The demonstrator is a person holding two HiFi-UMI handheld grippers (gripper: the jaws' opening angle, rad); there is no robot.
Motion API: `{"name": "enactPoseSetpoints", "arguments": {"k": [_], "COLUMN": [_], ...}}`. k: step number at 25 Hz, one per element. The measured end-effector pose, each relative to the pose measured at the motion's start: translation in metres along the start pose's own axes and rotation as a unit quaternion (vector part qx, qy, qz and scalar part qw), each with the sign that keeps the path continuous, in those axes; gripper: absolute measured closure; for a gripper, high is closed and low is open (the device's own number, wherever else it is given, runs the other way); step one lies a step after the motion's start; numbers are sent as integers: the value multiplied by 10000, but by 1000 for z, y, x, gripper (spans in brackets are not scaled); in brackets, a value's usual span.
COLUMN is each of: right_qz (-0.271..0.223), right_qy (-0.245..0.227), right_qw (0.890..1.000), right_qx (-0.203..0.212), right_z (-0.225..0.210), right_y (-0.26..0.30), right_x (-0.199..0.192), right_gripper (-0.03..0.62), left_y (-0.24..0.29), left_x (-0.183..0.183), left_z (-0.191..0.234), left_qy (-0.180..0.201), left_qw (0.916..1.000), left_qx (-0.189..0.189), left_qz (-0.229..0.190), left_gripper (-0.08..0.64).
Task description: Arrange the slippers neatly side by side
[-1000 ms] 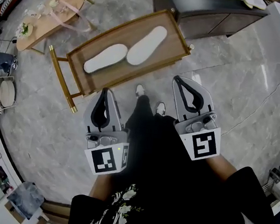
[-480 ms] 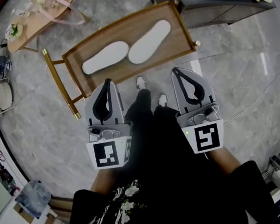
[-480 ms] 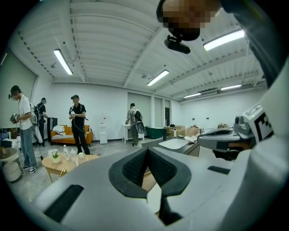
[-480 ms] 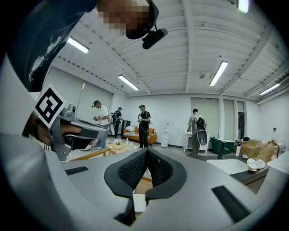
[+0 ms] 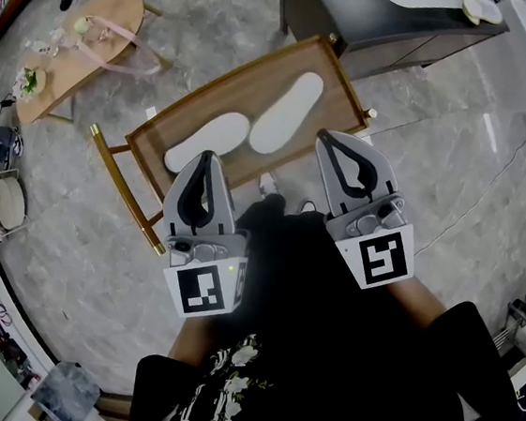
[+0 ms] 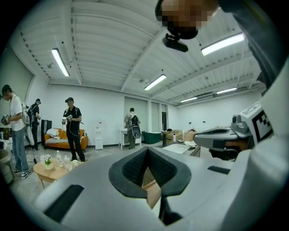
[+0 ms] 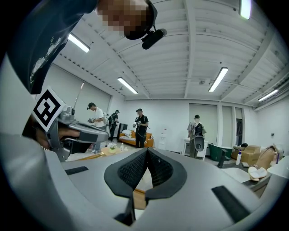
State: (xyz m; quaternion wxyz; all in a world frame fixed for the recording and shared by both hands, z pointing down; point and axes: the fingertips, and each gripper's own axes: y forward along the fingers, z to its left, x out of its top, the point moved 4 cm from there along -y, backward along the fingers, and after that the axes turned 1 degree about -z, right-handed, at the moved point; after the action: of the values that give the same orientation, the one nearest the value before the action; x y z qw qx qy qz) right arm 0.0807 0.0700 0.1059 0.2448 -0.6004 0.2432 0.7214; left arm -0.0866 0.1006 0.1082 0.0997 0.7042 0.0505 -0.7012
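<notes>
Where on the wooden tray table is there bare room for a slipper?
Bare wood lies along the far rim of the wooden tray table, behind the left slipper, and in the corner right of the right slipper. The gap between slippers is narrow; left tongs and right tongs overhang the near rim.

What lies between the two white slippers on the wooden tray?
Nothing. In the head view, only a narrow strip of the bare wooden tray separates the left slipper from the right slipper.

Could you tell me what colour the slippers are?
The slippers are white; head view shows best.
</notes>
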Motion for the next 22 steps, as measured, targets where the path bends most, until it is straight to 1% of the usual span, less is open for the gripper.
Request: {"name": "enactPoseSetpoints", "arguments": {"k": [3,6,13,17,22], "right_qz": [-2,0,43,103,110], "right_qy": [-28,-55,-22,-48,32], "right_qw": [10000,10000,10000,9998,9989], "right_qx": [-31,-50,-34,132,461], "right_z": [0,2,5,-4,-23], "right_y": [9,17,31,39,57], "right_x": [2,4,1,-3,-8], "right_gripper": [594,594,594,594,594], "left_y": [7,11,16,20,29], "left_x": [3,-1,-9,-10,-10], "left_z": [7,17,25,28,27], "left_qy": [-4,-53,-155,-172,-206], "left_qw": [9999,9999,9997,9996,9986], "left_qx": [-58,-85,-160,-15,351], "left_qz": [-104,69,137,242,335], "left_gripper": [560,560,560,560,560]}}
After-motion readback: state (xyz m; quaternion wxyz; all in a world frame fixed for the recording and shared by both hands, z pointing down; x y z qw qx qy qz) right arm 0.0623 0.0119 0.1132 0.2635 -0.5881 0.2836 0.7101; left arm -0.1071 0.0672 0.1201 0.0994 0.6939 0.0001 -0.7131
